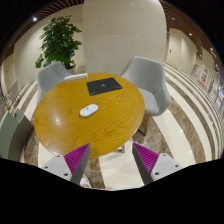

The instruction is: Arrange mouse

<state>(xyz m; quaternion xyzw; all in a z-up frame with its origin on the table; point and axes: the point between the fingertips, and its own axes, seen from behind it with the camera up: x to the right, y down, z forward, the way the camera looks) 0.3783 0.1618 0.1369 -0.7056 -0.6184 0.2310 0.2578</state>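
1. Mouse [89,110] sits untouched mid-bench [60,125], well apart from the dark pad [103,87].
2. My tool [112,158] hangs released and empty, short of it.
3. I judge everything remains: approach, grasp, place.

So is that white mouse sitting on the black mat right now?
No, the mouse lies on the bare wood of the round table, apart from the black mat beyond it.
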